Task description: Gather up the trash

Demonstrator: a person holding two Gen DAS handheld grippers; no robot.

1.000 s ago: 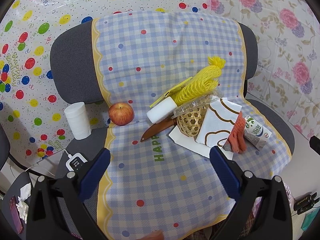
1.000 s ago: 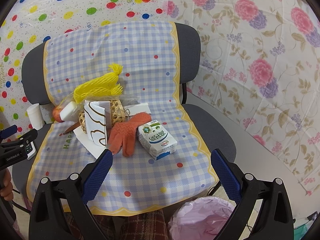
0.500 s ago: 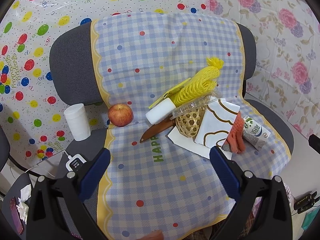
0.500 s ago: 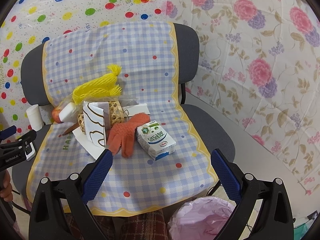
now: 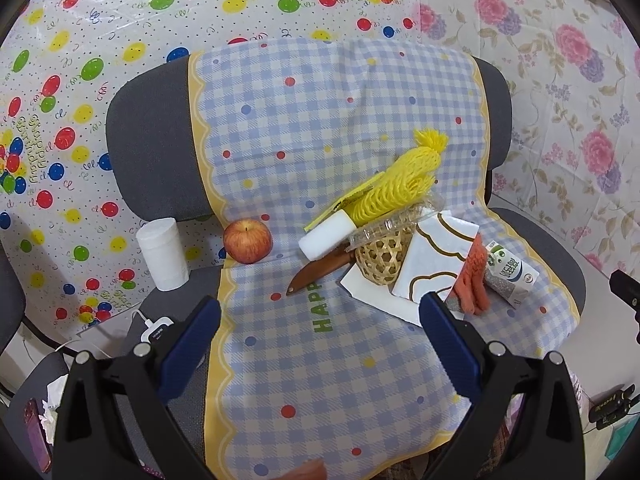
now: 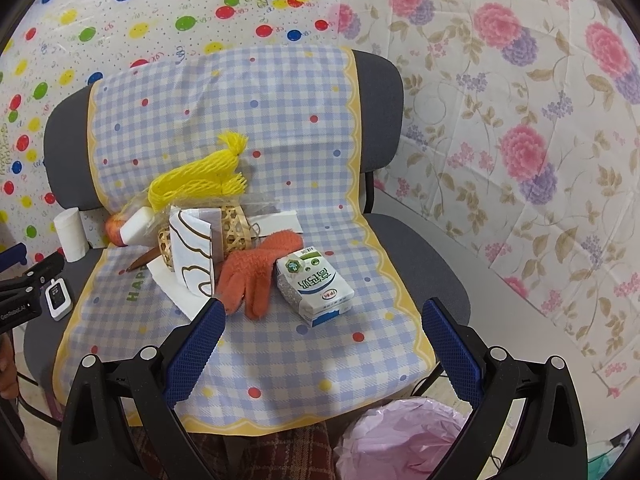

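A chair covered with a checked cloth [image 5: 320, 360] holds a pile of things. A milk carton [image 6: 316, 286] lies on the seat's right side, also seen in the left wrist view [image 5: 508, 276]. Beside it lie an orange glove [image 6: 256, 268], a white paper bag [image 6: 192, 248], a woven basket [image 5: 380, 258], yellow foam netting [image 5: 400, 184], a white foam block [image 5: 326, 234], a knife [image 5: 320, 270] and an apple [image 5: 248, 240]. My left gripper [image 5: 320, 320] is open and empty above the seat's front. My right gripper [image 6: 320, 320] is open and empty just in front of the carton.
A bin lined with a pink bag [image 6: 404, 440] stands below the seat's front right. A white paper roll [image 5: 163, 254] and a small white device [image 5: 158, 330] sit at the seat's left edge. Patterned sheets cover the walls behind.
Both views have shifted slightly; the right gripper has moved a little back and up from the carton. Both grippers stay open and empty.
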